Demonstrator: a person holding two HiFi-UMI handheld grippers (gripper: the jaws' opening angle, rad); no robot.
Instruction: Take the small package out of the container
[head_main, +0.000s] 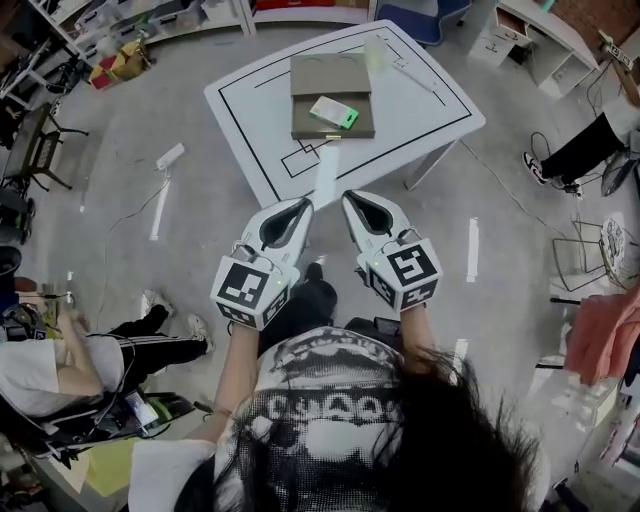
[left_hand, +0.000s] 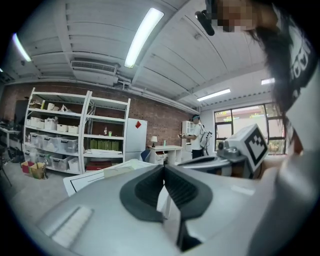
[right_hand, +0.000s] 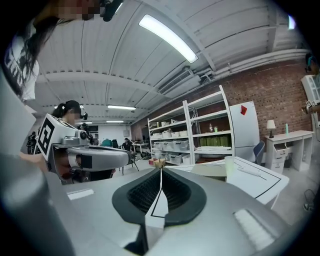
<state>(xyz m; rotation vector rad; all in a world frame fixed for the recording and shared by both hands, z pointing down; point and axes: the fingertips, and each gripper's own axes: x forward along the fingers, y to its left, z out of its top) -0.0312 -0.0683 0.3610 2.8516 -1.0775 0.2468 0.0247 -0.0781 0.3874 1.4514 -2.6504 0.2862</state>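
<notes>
- Small package (head_main: 334, 112): white with a green end, it lies tilted in the container (head_main: 332, 95), toward that container's right side as the head view shows it.
- The container is a flat olive-brown box that rests on the white table (head_main: 430, 105), inside the black lines drawn on the tabletop.
- The left gripper (head_main: 305, 204) has its jaws together; in the left gripper view the dark pads meet at the tip with nothing between them.
- The right gripper (head_main: 350, 197) is closed too; its own view shows the two pads pressed along one thin line and holding nothing.
- Both grippers are held side by side in front of the person, tips toward the table and close to its near edge, well apart from the container and the package.
- A clear cup (head_main: 375, 52) stands on the table beyond the container, and a slim white pen-like thing (head_main: 410, 75) lies to its right.
- A seated person's legs (head_main: 165, 335) show at the left of the head view, on the grey floor.
- White shelves (left_hand: 60, 135) with bins stand against a brick wall, with a white fridge (left_hand: 135, 140) beside them.
</notes>
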